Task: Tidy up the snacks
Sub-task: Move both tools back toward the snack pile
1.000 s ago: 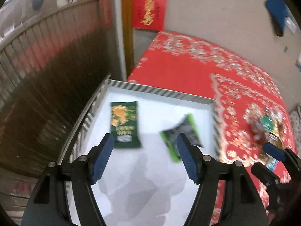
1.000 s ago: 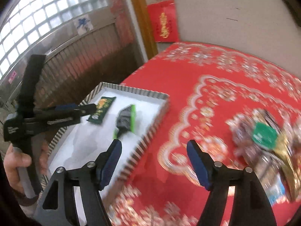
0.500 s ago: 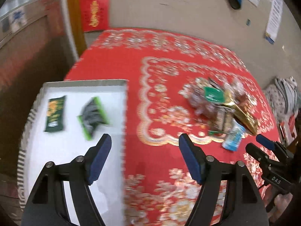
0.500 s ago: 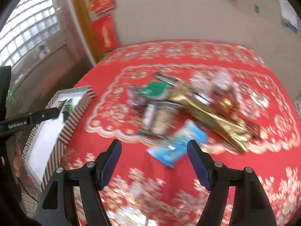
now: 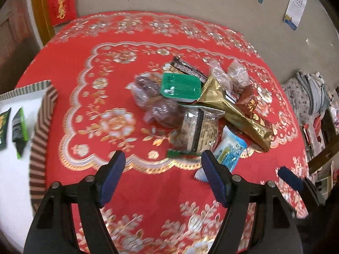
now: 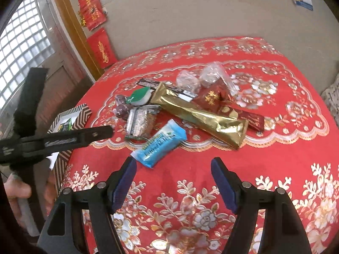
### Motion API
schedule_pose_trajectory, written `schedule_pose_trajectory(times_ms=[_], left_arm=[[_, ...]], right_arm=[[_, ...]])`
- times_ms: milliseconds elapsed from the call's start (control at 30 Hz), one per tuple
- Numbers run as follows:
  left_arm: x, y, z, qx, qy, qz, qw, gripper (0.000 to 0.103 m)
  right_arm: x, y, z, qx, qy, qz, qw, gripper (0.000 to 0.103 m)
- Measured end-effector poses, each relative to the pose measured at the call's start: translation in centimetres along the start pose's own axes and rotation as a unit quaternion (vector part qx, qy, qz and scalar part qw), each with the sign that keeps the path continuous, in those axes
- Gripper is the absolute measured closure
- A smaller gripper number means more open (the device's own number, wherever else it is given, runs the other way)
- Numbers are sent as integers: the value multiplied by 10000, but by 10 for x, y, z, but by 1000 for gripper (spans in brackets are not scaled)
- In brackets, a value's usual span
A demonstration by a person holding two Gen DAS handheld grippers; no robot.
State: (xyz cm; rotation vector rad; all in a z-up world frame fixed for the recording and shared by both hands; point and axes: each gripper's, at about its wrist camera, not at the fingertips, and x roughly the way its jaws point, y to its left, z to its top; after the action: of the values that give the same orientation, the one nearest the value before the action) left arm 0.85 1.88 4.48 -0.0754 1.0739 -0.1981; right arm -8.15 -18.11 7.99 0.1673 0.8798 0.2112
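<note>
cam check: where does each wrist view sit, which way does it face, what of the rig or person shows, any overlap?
Left wrist: on the left gripper, angled down at the snack pile; open jaws in view, box at left, right gripper at right.
Right wrist: on the right gripper, angled down at the pile; open jaws, left gripper, a hand.
Shared: blue packet, gold pouch, box.

A red patterned tablecloth (image 5: 70,48) carries a snack pile (image 5: 203,110) and striped box (image 5: 40,127).

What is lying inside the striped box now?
The striped box holds two packets: a dark green one and a black-and-green one. Its remaining floor is outside the frame.
</note>
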Motion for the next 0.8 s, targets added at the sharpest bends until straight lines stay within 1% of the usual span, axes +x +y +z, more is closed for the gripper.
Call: schedule_pose_trajectory(times_ms=[167, 300, 433, 567, 700, 800], left_arm=[[9, -9, 8, -37, -55, -122, 9999, 29], [14, -14, 12, 18, -99, -150, 9998, 29], [20, -16, 15, -50, -73, -314, 9995, 29], [22, -22, 16, -10, -86, -440, 9990, 29], [28, -30, 18, 82, -53, -486, 9988, 29], [36, -33, 20, 64, 4, -519, 9986, 29]], right_arm=[[2, -7, -3, 93, 40, 25, 9999, 28], [4, -7, -3, 114, 53, 55, 9999, 28], [6, -3, -3, 70, 75, 64, 9999, 28], [6, -1, -3, 41, 75, 38, 10000, 28], [6, -4, -2, 107, 80, 47, 9999, 28], [7, -5, -3, 125, 92, 62, 9999, 28]])
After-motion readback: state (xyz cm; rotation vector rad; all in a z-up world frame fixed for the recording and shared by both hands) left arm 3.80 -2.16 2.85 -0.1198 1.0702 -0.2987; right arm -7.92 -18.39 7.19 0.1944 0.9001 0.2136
